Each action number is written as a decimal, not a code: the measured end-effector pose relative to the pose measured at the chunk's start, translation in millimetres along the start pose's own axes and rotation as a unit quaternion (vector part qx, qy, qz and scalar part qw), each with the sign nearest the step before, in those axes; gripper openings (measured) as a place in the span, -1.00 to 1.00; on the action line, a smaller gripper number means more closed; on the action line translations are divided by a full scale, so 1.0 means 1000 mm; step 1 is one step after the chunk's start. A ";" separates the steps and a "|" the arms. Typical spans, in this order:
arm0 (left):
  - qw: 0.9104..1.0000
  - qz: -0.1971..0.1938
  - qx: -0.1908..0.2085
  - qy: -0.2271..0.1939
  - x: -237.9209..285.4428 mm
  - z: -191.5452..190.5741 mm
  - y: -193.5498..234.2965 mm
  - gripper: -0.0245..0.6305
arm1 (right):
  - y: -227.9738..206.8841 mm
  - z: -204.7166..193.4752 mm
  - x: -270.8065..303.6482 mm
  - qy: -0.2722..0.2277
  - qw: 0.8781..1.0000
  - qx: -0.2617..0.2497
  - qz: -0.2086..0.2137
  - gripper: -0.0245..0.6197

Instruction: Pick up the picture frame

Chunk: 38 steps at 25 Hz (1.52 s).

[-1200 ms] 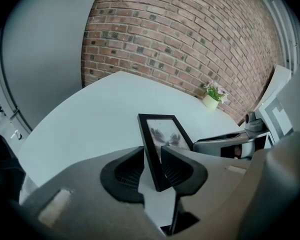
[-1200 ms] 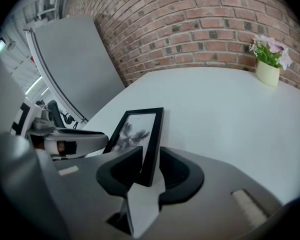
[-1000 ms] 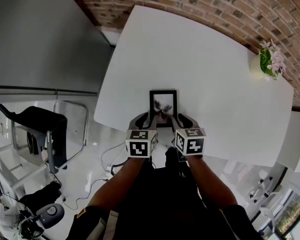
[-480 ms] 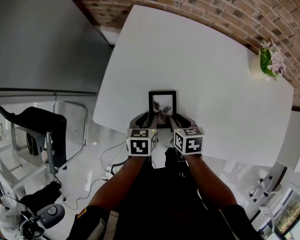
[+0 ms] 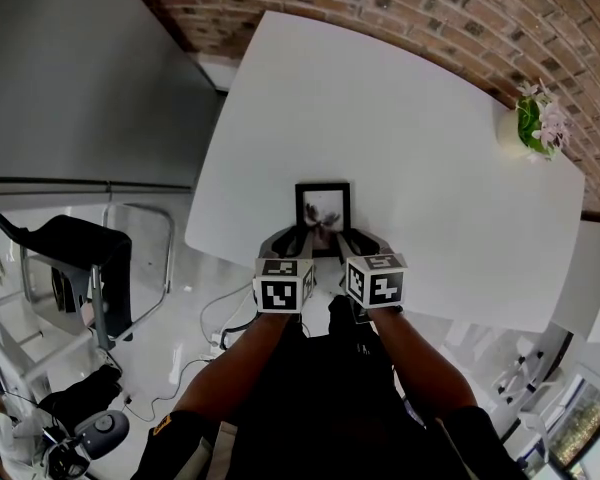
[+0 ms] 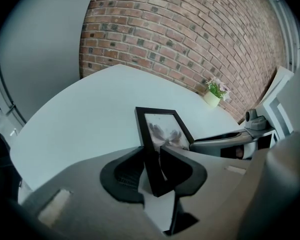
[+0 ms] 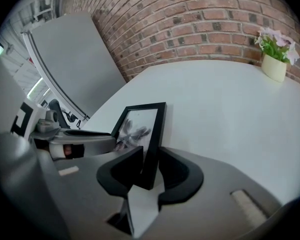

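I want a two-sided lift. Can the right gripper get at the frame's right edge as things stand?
Likely yes. The right edge of the picture frame stands between the jaws of the right gripper, which are closing. The left gripper, its jaws closing round the opposite edge, leaves that side free.

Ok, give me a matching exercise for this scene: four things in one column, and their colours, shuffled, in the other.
Things:
1. picture frame
2. table
3. wall behind the plant
4. plant leaves

Colours:
A. white
B. green
C. black
D. red-brown

Pairs: 1-C, 2-A, 3-D, 4-B
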<state>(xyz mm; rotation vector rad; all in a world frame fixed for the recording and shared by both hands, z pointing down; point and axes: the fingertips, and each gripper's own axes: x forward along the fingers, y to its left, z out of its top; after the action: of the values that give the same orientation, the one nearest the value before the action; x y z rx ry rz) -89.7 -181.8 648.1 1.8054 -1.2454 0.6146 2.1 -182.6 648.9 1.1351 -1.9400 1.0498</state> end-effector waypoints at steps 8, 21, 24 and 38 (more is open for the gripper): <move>1.000 0.008 -0.010 -0.020 -0.015 0.007 0.002 -0.67 | 0.011 0.005 -0.007 -0.007 1.000 -0.009 -0.004 -0.63; 0.994 0.012 0.018 -0.106 -0.076 0.049 0.001 -0.70 | 0.050 0.046 -0.057 -0.086 0.996 -0.017 -0.022 -0.69; 0.993 0.000 0.015 -0.121 -0.092 0.054 -0.001 -0.70 | 0.063 0.052 -0.071 -0.104 0.994 -0.019 -0.027 -0.70; 0.986 -0.042 0.040 -0.156 -0.164 0.046 0.002 -0.71 | 0.120 0.033 -0.122 -0.160 0.985 -0.008 -0.064 -0.70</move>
<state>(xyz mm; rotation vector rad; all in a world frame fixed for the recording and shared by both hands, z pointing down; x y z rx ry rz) -157.4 -137.6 498.3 2.0675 -1.3545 0.3463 -60.1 -128.6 495.5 1.4733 -2.0786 0.8212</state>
